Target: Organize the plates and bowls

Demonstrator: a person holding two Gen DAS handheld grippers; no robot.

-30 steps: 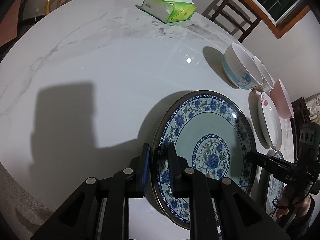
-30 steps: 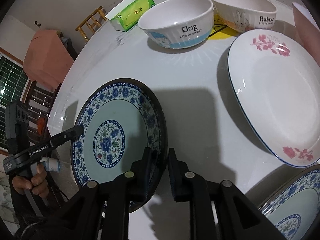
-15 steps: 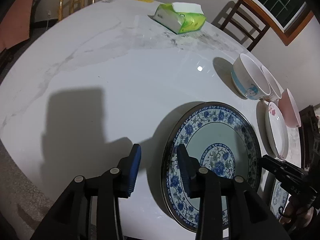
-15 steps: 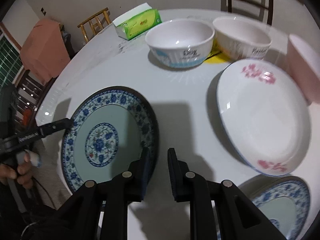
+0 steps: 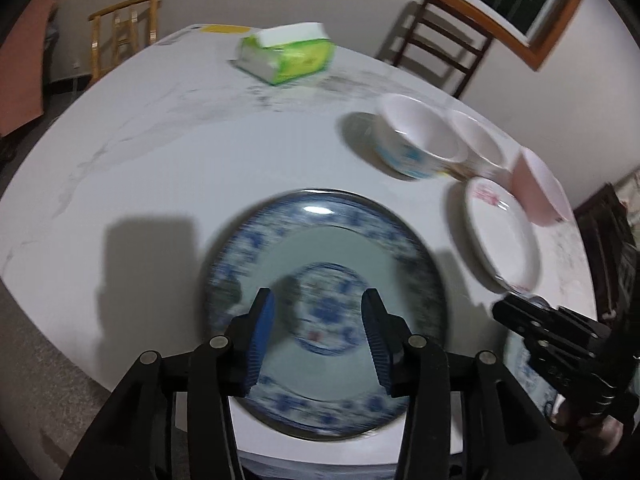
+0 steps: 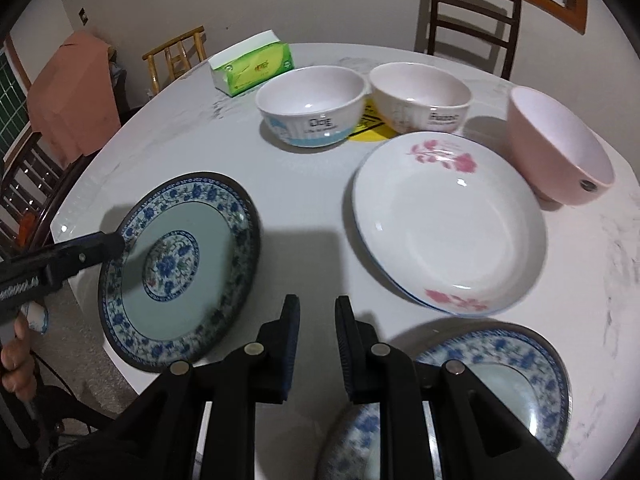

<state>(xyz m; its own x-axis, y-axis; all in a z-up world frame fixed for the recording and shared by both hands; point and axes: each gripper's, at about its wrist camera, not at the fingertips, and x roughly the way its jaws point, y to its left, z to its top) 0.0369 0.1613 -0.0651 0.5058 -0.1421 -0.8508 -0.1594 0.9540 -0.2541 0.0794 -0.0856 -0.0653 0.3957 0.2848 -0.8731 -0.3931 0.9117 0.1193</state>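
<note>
Round marble counter (image 6: 312,184) still carries everything spread singly, so sorting looks barely begun. Its far left lies bare. One blue-patterned plate (image 6: 176,268) overhangs the near left edge, another blue plate (image 6: 508,364) lies near right, white floral plate (image 6: 448,220) and three bowls (image 6: 312,108) beyond. Left tool (image 5: 316,332) is opening, empty; right tool (image 6: 316,336) sits nearly closed, empty.

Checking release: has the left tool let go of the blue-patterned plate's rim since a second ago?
Yes. The left tool was clamped on the blue-patterned plate rim; now it is opening above the plate's centre, touching nothing, nearer the tissue box.
</note>
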